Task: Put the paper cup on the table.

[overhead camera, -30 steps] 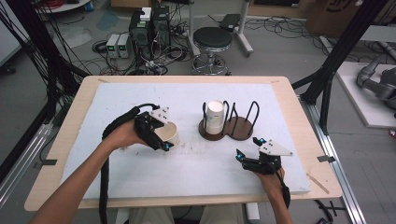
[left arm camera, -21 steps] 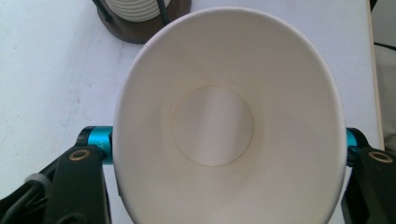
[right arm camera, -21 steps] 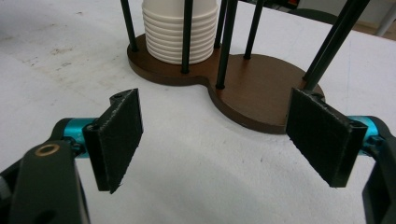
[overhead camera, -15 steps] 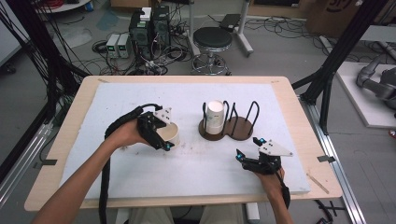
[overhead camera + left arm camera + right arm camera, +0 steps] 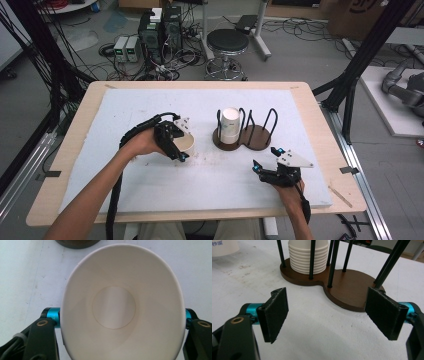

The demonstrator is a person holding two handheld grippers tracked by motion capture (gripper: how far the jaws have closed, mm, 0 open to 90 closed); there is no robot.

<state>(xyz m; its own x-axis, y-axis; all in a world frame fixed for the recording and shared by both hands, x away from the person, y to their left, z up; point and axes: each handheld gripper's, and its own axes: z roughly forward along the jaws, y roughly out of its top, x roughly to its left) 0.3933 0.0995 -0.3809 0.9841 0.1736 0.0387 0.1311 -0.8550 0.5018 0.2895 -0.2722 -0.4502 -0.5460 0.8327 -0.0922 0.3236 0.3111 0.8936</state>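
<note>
Left gripper (image 5: 172,142) clenched on paper cup (image 5: 122,305), squashed oval (firm hold); right gripper (image 5: 334,315) released, waiting near cup rack (image 5: 352,290).

Only partial blue print, not legible, on the white paper cup (image 5: 222,247) at top left.

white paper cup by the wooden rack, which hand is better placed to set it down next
Left. The left gripper already clamps the white paper cup; the right gripper rests open and empty before the brown wooden rack.
</note>
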